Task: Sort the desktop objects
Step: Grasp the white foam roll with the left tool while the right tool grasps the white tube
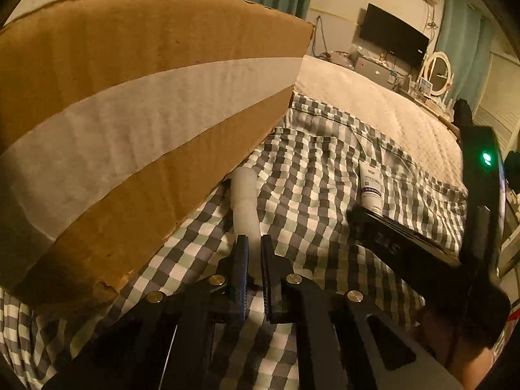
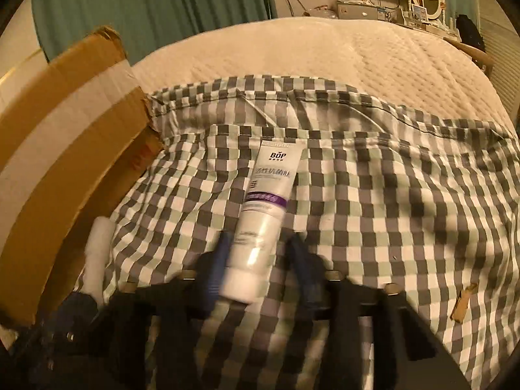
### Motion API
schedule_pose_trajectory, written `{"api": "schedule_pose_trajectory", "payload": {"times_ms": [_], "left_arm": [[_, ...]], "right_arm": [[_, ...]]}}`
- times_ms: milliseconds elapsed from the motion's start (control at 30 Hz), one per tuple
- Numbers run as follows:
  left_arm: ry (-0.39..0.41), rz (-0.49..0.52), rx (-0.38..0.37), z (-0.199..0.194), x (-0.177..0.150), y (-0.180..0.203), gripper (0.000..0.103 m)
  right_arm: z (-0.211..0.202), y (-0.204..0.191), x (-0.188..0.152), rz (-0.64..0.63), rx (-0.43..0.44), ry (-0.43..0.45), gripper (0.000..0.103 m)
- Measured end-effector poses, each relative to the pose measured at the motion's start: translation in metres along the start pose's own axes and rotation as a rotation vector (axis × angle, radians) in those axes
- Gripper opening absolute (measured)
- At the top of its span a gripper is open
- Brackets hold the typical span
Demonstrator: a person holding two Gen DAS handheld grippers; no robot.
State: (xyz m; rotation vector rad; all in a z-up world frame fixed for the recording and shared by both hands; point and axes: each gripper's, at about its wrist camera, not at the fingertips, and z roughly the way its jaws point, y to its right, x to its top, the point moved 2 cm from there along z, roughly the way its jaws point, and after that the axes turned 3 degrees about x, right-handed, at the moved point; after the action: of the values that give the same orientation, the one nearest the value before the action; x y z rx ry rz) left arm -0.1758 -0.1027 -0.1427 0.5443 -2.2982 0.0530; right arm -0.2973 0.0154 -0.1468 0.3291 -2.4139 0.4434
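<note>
The tube (image 2: 260, 214) of cream lay on the checked cloth (image 2: 390, 211), cap end nearest my right gripper (image 2: 258, 243), whose blurred fingers stood apart on either side of the lower body without, as far as I could tell, pressing it yet. For this step I judged it best to close across the firm part just above the cap, square to the tube's long axis, since a soft tube would likely bulge or slide if pinched near its flat crimped end. My left gripper (image 1: 254, 247) was clamped on the near end of a pale white roll (image 1: 245, 201) that ran forward to touch the foot of the cardboard box (image 1: 146, 113). I reckoned that roll should be lifted clear before swinging over the box wall, to avoid snagging the torn corner. The two grippers sat close together, so I would move one at a time. Beyond the cloth lay bare quilted mattress (image 2: 357, 58), then a cluttered dresser.
</note>
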Motion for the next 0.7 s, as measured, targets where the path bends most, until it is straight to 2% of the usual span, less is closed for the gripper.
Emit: {"api": "schedule_pose_trajectory", "payload": {"times_ms": [100,200,333,367,433,500,567,700], "left_arm": [[-0.007,0.001,-0.029,-0.007,-0.001,-0.001,0.005],[-0.019,0.003,-0.095,-0.021,0.000,-0.004,0.005],[-0.020,0.019,-0.164,-0.057,-0.001,-0.009,0.005],[-0.023,0.038,-0.209,-0.068,-0.003,-0.007,0.005],[0.009,0.074,-0.217,-0.090,-0.007,-0.006,0.005],[0.018,0.116,-0.263,-0.113,-0.009,-0.004,0.005],[0.035,0.119,-0.277,-0.131,-0.004,-0.007,0.005],[0.112,0.104,-0.339,-0.174,0.029,-0.023,0.005]], "right_arm": [[-0.019,0.008,-0.012,-0.001,0.037,-0.019,0.022],[-0.053,0.017,-0.031,0.010,0.049,-0.028,0.022],[-0.110,0.025,-0.057,0.098,0.082,-0.038,0.022],[-0.121,0.024,-0.062,0.111,0.092,-0.050,0.022],[-0.143,0.017,-0.068,0.118,0.097,-0.045,0.022],[-0.170,0.000,-0.065,0.109,0.111,-0.024,0.022],[-0.193,-0.015,-0.059,0.094,0.129,0.002,0.022],[-0.232,-0.053,-0.032,0.046,0.159,0.070,0.022]]}}
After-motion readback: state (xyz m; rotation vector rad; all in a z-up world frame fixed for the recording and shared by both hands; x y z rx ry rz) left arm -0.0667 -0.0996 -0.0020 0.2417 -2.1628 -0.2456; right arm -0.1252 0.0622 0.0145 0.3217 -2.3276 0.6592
